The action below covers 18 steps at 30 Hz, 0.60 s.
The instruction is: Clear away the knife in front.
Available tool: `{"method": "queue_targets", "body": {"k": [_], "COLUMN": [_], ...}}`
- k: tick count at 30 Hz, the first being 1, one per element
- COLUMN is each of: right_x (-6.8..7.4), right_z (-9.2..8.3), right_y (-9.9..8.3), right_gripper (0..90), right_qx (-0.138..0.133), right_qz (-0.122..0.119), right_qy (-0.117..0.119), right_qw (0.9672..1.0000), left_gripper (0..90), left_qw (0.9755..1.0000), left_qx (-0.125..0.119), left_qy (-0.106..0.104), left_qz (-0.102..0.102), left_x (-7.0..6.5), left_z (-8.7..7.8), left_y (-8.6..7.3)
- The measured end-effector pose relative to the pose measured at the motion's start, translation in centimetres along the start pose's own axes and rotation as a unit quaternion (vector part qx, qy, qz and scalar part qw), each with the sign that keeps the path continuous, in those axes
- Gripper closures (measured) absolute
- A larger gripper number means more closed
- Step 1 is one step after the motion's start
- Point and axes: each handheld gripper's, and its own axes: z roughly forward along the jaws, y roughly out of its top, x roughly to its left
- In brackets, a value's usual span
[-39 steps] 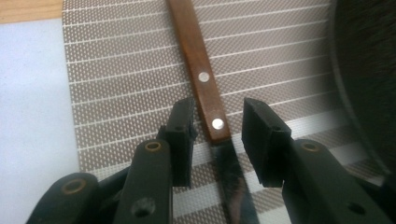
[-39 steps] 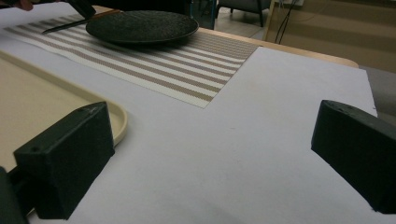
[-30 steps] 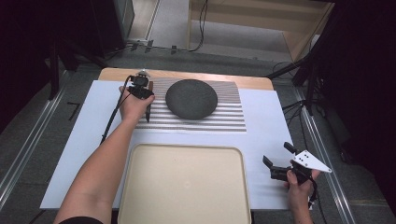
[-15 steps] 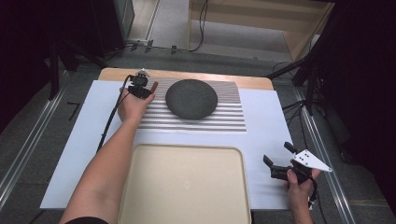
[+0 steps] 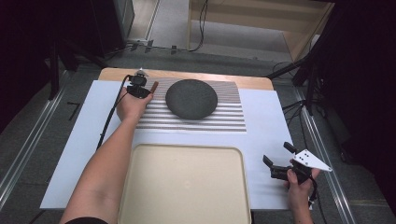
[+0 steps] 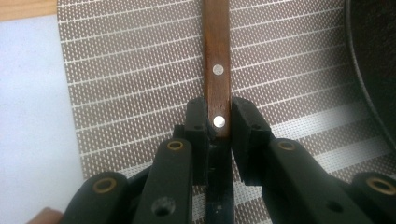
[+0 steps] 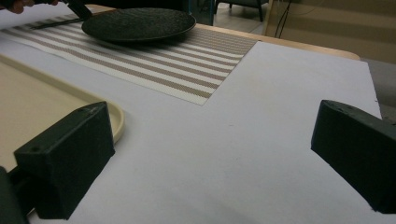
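My left gripper (image 6: 218, 122) is shut on a brown wooden handle (image 6: 216, 56) with two metal rivets, which lies along a striped placemat (image 6: 130, 70). From above, that gripper (image 5: 138, 87) sits at the mat's far left corner, with the handle (image 5: 153, 87) sticking out beside it. Just to its right, a dark round plate (image 5: 191, 98) rests on the placemat (image 5: 224, 119). The part of the handle under the jaws is hidden. My right gripper (image 5: 276, 162) stands open over the white sheet at the near right, nothing between its jaws (image 7: 210, 154).
A large cream tray (image 5: 187, 186) lies at the near middle, its rim (image 7: 114, 119) close to my right gripper. The white sheet (image 5: 266, 121) covers the table; a wooden strip (image 5: 252, 81) shows at the far edge. A black cable (image 5: 109, 119) trails from the left gripper.
The left hand has edged slightly toward the far edge of the mat. The right gripper has stayed where it was.
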Motion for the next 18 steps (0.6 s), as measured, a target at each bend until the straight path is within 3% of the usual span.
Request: {"method": "queue_targets", "body": {"k": [7,10,12,14,16,18], "right_x": [-0.06,-0.08,-0.1,-0.12,-0.12,-0.14], "right_z": [-0.05,-0.1,-0.14,-0.15,-0.2,-0.21], "right_y": [0.0,-0.01,-0.01,-0.02,-0.03,-0.03], "right_gripper": [0.0,0.0,0.0,0.0,0.0,0.0], "right_qx": [0.0,-0.002,-0.004,-0.006,-0.006,-0.008], "right_qz": [0.001,0.004,0.004,0.005,0.007,0.007], "right_qy": [-0.002,-0.001,0.0,0.0,0.0,0.003], "right_qw": [1.0,1.0,1.0,1.0,1.0,0.9999], "left_gripper": [77.0,77.0,77.0,77.0,77.0,77.0], "left_qw": [0.9997,0.9995,0.999,0.9977,0.9966,0.9961], "left_qx": [-0.001,0.001,0.002,-0.006,-0.006,-0.006], "left_qy": [-0.001,-0.014,-0.017,-0.036,-0.033,-0.043], "left_qz": [0.024,0.029,0.042,0.058,0.075,0.077], "left_x": [-0.02,0.05,-0.14,-0.34,-0.58,-0.59], "left_z": [-0.14,-0.31,-0.47,-0.69,-0.77,-0.9], "left_y": [-0.15,-0.25,-0.35,-0.49,-0.59,-0.63]}}
